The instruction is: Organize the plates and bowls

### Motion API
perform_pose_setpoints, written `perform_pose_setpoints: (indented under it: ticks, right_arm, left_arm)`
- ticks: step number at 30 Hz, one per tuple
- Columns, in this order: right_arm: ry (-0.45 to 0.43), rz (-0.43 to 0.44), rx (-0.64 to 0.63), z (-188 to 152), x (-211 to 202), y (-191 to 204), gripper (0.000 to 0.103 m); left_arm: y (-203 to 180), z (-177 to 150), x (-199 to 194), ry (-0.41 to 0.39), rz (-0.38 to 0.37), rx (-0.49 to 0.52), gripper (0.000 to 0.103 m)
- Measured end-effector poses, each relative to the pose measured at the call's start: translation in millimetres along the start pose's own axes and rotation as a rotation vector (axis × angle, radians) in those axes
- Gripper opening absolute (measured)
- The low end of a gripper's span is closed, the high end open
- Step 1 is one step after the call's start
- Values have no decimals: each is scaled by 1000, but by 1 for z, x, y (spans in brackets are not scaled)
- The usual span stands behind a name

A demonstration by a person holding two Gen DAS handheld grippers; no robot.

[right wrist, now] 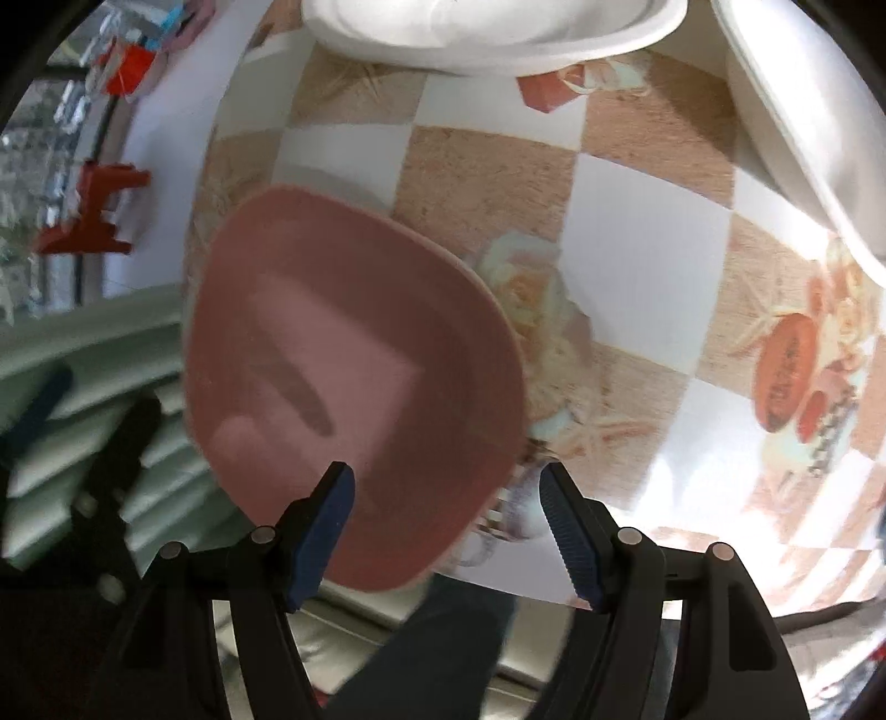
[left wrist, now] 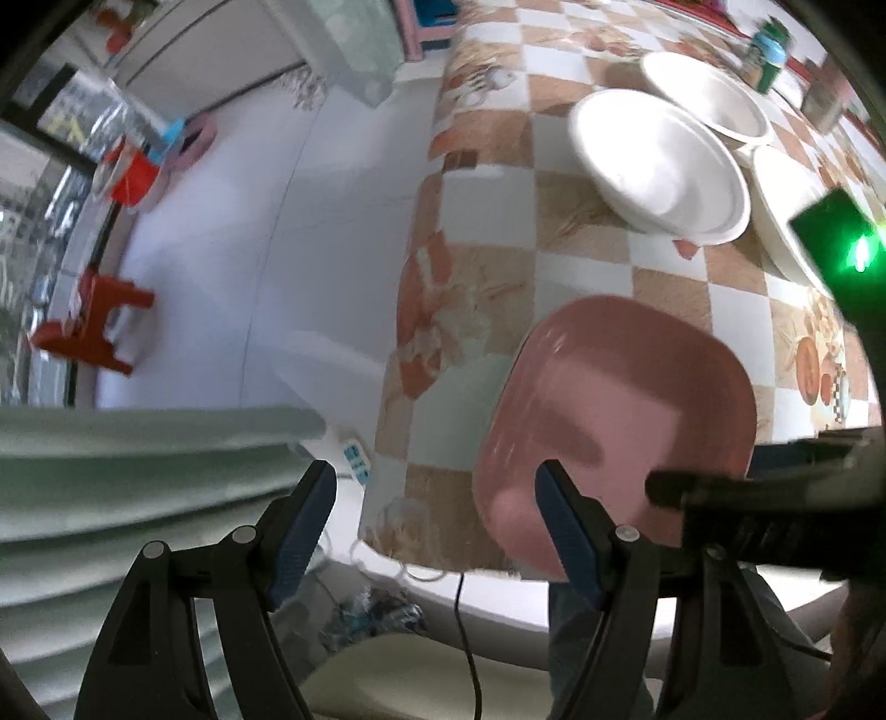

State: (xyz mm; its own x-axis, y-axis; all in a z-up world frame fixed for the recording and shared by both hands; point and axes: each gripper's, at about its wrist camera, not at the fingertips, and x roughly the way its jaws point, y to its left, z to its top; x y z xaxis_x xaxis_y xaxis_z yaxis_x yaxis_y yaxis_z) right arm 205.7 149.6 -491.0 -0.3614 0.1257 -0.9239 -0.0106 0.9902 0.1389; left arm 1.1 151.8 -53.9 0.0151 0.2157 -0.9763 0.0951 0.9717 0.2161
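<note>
A pink square plate [left wrist: 614,410] lies on the checked tablecloth [left wrist: 487,277] close to the table's near edge. My left gripper [left wrist: 432,493] hangs open above that edge, its right finger over the plate's near rim and nothing between the pads. A stack of pale green plates [left wrist: 138,471] sits under its left finger. My right gripper [right wrist: 443,487] is open low over the pink plate [right wrist: 343,376]; the plate's near corner lies between the fingers, untouched. Three white bowls [left wrist: 659,160] stand further back, one also in the right wrist view [right wrist: 487,27].
Jars and tins [left wrist: 767,50] stand at the table's far side. On the floor to the left are a red stool [left wrist: 94,321], a power strip [left wrist: 354,459] and cables. A person's dark trouser leg [right wrist: 432,637] is below the table edge.
</note>
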Motion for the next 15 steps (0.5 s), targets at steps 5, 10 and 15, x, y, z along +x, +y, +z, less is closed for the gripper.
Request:
perform_pose_setpoints:
  ticks: [5,10,15]
  right_arm:
    - [-29,34,12,26,6,13,71]
    - [-61,97,20,54,9,30,71]
    - [-111,147,19,73,12,36,71]
  left_arm:
    - [-6,-10,6,30,4,17,78]
    - [-15,-16,13,59,-21,2,78]
    - [-26,-16,8,61,-35,13,78]
